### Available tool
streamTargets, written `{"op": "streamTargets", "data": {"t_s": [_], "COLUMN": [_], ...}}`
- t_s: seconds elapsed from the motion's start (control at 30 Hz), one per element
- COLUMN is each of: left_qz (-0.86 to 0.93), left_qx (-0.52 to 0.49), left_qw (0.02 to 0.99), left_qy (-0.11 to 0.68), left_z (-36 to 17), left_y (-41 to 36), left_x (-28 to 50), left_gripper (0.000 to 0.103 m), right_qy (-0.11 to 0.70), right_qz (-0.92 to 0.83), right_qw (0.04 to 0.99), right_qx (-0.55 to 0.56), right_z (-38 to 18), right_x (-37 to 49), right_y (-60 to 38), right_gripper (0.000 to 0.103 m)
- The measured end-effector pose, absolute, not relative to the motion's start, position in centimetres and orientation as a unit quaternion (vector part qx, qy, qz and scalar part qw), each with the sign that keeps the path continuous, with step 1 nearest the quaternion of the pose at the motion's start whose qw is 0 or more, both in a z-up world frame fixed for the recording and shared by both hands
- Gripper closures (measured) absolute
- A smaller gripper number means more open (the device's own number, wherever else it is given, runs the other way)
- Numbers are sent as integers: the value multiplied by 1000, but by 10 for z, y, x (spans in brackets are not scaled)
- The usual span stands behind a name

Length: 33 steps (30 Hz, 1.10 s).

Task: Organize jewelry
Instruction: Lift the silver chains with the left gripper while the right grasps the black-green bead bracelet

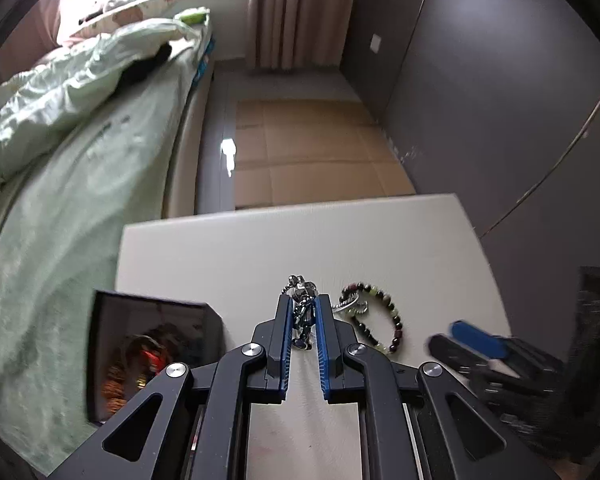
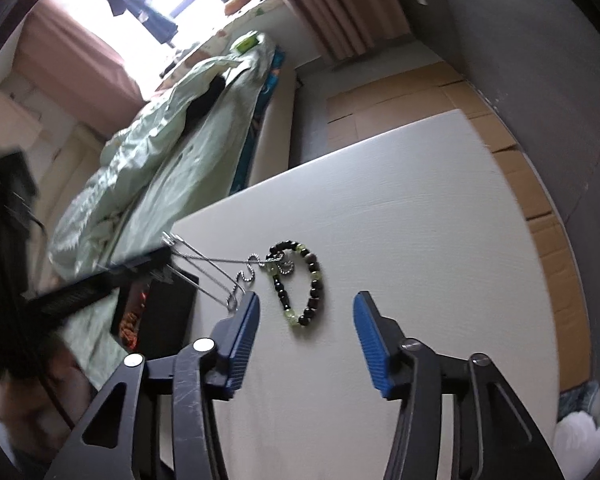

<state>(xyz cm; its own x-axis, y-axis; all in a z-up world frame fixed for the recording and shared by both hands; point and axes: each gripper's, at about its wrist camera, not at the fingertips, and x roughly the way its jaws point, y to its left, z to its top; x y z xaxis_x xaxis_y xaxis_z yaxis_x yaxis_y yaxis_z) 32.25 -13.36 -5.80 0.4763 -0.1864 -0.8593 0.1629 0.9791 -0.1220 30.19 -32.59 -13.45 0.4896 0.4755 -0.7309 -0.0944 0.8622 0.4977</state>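
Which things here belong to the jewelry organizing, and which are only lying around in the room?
Belong to the job:
- metal pendant on chain, pinched in left gripper
- beaded bracelet on the white table
- black jewelry box
- right gripper, open

Just lying about:
- bed with green duvet
- cardboard on the floor
- curtain

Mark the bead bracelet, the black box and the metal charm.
bracelet (image 2: 314, 276), right wrist view, dark beads on its right side
box (image 1: 156, 312), left wrist view, top wall
charm (image 1: 303, 312), left wrist view, body between the left gripper's fingers
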Motion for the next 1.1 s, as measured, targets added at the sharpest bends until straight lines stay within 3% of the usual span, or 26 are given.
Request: {"op": "streamTargets", "data": {"t_s": [0.43, 0.7, 1.1], "left_qz": [-116, -119, -105], "left_qx": [-34, -40, -39], "left_qw": [889, 911, 933], "left_qy": [442, 392, 343], "left_z": [15, 71, 118], "left_y": [-100, -80, -49], "left_x": [306, 296, 279], "left_gripper": [92, 92, 92], "right_qy": [493, 503, 443], "right_qz": [146, 119, 172], "right_qw": [852, 855, 874], "right_qx": [96, 32, 105], "right_z": [-154, -158, -115], "right_x": [318, 319, 297], "right_y": [-287, -271, -283], "right_gripper": [70, 92, 93]}}
